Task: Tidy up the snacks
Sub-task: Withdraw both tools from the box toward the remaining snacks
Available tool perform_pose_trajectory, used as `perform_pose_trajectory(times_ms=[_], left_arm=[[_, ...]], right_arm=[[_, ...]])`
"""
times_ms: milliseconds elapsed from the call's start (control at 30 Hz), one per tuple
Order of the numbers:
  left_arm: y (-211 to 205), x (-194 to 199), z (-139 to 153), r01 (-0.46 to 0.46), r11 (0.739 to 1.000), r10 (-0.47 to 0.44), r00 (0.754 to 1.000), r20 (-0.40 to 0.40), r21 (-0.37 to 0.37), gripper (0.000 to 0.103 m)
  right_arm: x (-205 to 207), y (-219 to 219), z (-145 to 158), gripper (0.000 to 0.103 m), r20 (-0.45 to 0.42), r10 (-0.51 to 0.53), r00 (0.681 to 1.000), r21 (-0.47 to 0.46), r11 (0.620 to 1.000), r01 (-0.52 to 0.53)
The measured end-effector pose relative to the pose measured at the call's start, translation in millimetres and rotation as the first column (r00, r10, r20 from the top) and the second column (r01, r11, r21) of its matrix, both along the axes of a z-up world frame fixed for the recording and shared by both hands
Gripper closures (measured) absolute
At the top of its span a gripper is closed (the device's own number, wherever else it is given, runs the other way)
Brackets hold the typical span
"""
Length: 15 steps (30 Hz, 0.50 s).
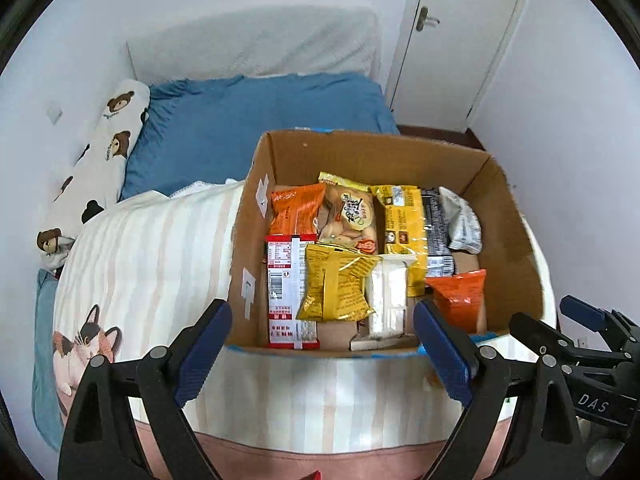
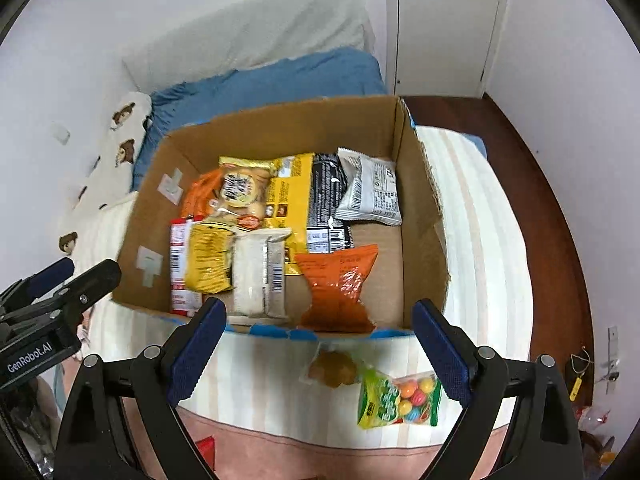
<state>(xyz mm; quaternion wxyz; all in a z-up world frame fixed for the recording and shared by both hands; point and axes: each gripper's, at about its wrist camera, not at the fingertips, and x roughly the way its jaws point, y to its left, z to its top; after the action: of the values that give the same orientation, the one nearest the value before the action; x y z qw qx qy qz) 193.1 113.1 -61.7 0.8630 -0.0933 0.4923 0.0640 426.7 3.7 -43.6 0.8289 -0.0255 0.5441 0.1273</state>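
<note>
An open cardboard box point(image 1: 360, 152) point(image 2: 420, 216) stands on the bed and holds several snack packets lying flat: orange, yellow, red-and-white, white and black. An orange packet point(image 2: 338, 292) point(image 1: 460, 296) lies at the box's near right. Outside the box on the bedspread lie a clear packet with a brown snack point(image 2: 332, 368) and a green bag of coloured candy balls point(image 2: 400, 400). My left gripper point(image 1: 320, 356) is open and empty just short of the box's near wall. My right gripper point(image 2: 320, 352) is open and empty above the two loose packets.
The bed has a striped bedspread with a cat print point(image 1: 84, 344), a blue pillow point(image 1: 256, 120) and a bear-print bolster point(image 1: 108, 148). A white door point(image 1: 452, 32) stands behind. Dark wood floor point(image 2: 532, 184) runs along the bed's right side.
</note>
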Motion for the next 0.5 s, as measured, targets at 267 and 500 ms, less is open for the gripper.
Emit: perform_pose_trajectory(times_ms=[267,500], left_arm=[[-7.8,-45.8,25.6,-0.004,1.0,0.002,0.996,0.086,0.023,0.01],[-16.5,-77.6,39.7,0.003,0.999,-0.008,0.992,0.123,0.037,0.01]], right_arm=[[-48.8,-6.6,35.0,0.007,0.095,0.013,0.995,0.019,1.0,-0.014],[-83.2,-18.0,62.2,0.007,0.163,0.009,0.987,0.031,0.999,-0.014]])
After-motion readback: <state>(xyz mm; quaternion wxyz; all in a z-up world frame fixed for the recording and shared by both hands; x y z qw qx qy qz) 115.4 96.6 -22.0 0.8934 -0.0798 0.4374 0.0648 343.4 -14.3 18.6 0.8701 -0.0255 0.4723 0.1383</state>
